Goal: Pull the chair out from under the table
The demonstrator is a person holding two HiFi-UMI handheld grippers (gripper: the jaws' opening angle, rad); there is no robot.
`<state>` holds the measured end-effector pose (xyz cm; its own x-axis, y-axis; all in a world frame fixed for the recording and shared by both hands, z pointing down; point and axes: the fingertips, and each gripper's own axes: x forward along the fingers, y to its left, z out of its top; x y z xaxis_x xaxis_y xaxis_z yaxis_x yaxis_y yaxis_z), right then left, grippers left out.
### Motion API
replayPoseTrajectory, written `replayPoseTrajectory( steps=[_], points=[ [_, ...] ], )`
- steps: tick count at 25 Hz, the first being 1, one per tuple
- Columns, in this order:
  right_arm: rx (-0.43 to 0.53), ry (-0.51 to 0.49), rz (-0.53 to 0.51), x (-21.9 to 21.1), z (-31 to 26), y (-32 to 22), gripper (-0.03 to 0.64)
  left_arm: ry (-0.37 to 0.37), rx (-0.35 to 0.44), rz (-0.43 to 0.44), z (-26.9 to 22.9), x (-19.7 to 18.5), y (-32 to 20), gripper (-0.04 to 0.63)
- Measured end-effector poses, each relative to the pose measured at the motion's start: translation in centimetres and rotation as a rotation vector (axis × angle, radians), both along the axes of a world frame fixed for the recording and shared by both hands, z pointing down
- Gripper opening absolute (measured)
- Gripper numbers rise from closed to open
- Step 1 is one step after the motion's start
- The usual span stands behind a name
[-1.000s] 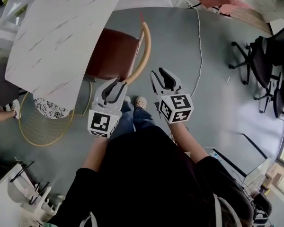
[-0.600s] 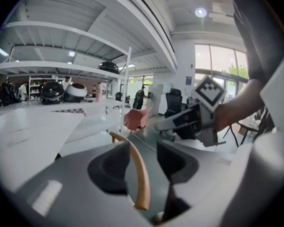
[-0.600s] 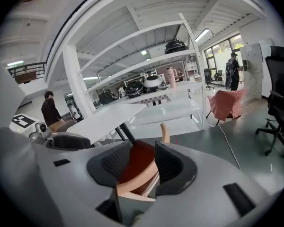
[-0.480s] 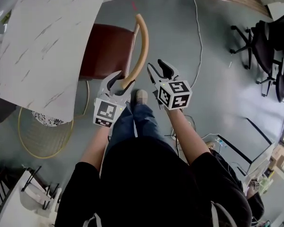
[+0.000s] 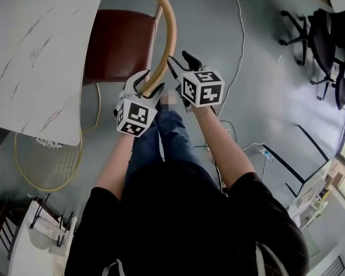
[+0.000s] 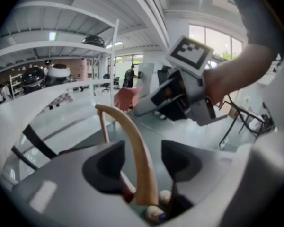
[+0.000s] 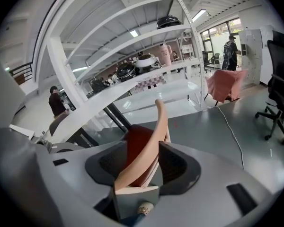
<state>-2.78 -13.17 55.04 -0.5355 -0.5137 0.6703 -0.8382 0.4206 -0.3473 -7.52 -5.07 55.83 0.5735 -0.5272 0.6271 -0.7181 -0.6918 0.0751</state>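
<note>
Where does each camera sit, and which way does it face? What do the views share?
Head view: on the person's head, facing steeply down at the chair by the table; arms, legs, left gripper, right gripper show.
Left gripper view: on that gripper, facing along its jaws, just opened wider around the backrest; the right gripper shows.
Right gripper view: on that gripper, along its jaws, just opened wider around the backrest.
All three share the backrest.

The left gripper (image 5: 148,86) and right gripper (image 5: 181,61) are dropping toward the chair (image 5: 118,45), jaws opening; its curved backrest (image 5: 170,33) is now sitting between the left jaws.
</note>
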Motion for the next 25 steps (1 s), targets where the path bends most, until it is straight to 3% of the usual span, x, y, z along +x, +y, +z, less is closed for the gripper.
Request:
replayPoseTrajectory(
  steps=[12,20,25],
  points=[
    [-0.179,-0.028,0.117,-0.6,4.9,-1.5,0.189,-0.124,-0.122,0.053,6.0,-0.2,1.0,0.255],
    [-0.253,-0.018,0.169,-1.6,6.7,-2.2,0.189,-0.151,-0.173,0.068,7.4,0.5,1.6,0.181],
    [-0.299,-0.028,0.216,-1.6,7.4,-2.7,0.187,-0.15,-0.181,0.027,7.6,0.4,1.5,0.166]
  ],
)
